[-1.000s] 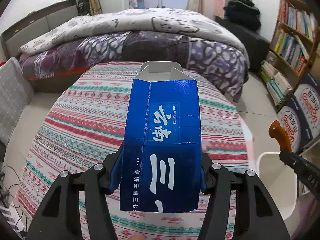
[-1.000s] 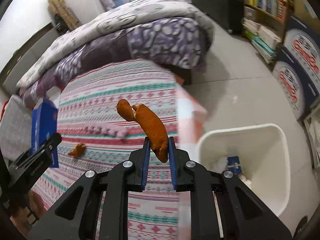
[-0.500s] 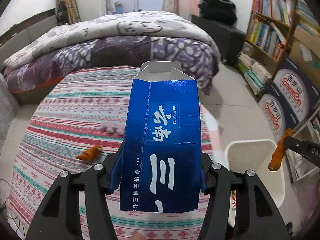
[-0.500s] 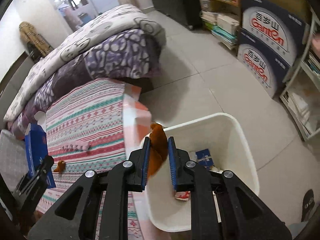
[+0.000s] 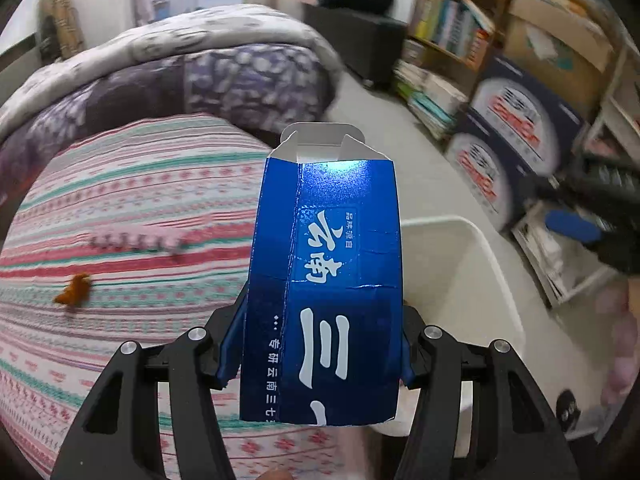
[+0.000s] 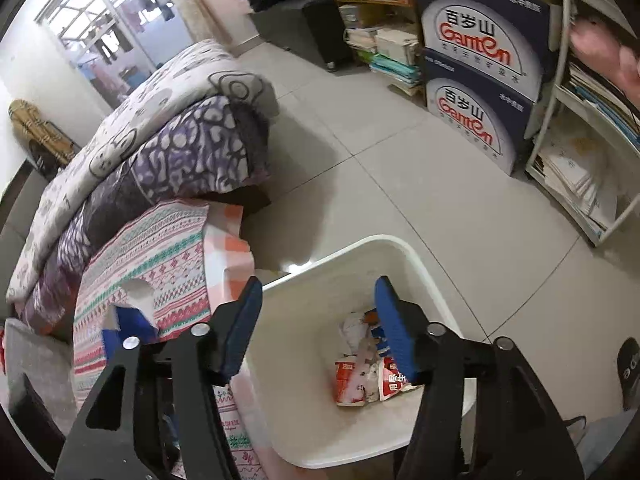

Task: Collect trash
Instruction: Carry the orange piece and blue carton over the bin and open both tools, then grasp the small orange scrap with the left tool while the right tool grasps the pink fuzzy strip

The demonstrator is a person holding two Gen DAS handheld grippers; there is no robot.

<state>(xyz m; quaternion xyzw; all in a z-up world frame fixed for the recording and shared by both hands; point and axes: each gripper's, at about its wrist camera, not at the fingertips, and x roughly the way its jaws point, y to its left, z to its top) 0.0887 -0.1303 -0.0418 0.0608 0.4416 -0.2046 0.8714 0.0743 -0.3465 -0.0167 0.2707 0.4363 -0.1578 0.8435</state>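
Left wrist view: compared with half a second ago, the view has swung toward the shelves, the bin (image 5: 476, 280) now sits closer at 3 o'clock, and the right claw (image 5: 576, 226) at 3 o'clock is blurred and shows a bare blue pad where the orange scrap hung before. The left claw (image 5: 320, 344) is unchanged, clamped on the blue carton (image 5: 326, 280), which stands upright between its fingers with its open white flaps at 12 o'clock. On the striped desk (image 5: 120, 200), an orange scrap (image 5: 74, 290) lies at 9 o'clock, with a pink scrap (image 5: 132, 240) just above it, the two near each other but apart.

Right wrist view: half a second ago the right claw (image 6: 318, 328) pinched an orange piece over the bin's (image 6: 348, 252) near rim; now its fingers are spread wide and hold nothing, hanging above the bin's opening. Whether that piece landed inside cannot be told. Wrappers (image 6: 368, 364), white, red and blue, lie on the bin's bottom between the blue pads (image 6: 394, 328). The carton shows at 8 o'clock, partly hidden behind the left finger, over the desk edge. The bed (image 6: 160, 140) lies at 10 o'clock, and boxes (image 6: 476, 68) stand on the floor at 1 o'clock.
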